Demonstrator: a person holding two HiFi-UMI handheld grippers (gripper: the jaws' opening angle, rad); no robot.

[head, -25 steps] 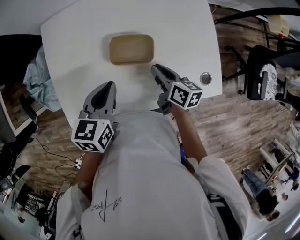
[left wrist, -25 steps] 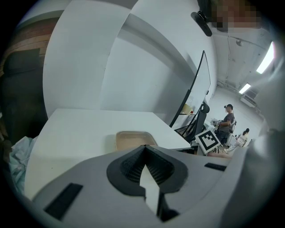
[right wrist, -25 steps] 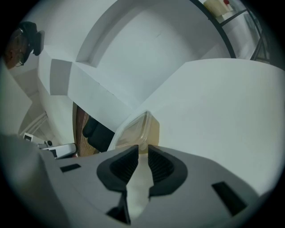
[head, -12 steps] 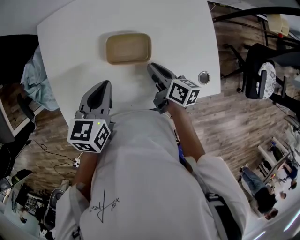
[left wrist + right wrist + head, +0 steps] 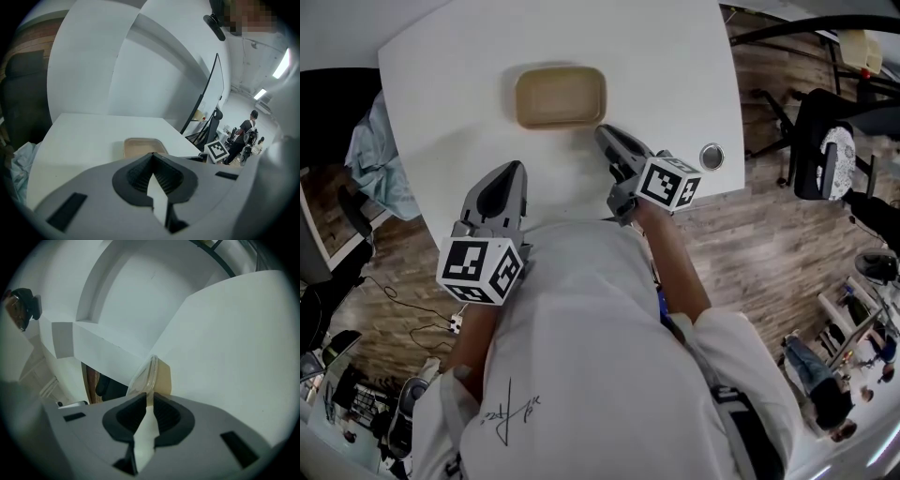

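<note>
On the table [image 5: 675,75], toward the far edge: tray [image 5: 561,97]. Just off its near-right corner, right gripper [image 5: 602,132]. Left gripper [image 5: 511,170] nearer in, well apart from the tray. By the right edge, 1 round disc [image 5: 711,156].

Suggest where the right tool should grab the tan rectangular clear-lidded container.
Probably the thin lid rim at the near right corner of the tan rectangular clear-lidded container, approached from the right tool's side, one jaw above, one below; the body looks too wide.
</note>
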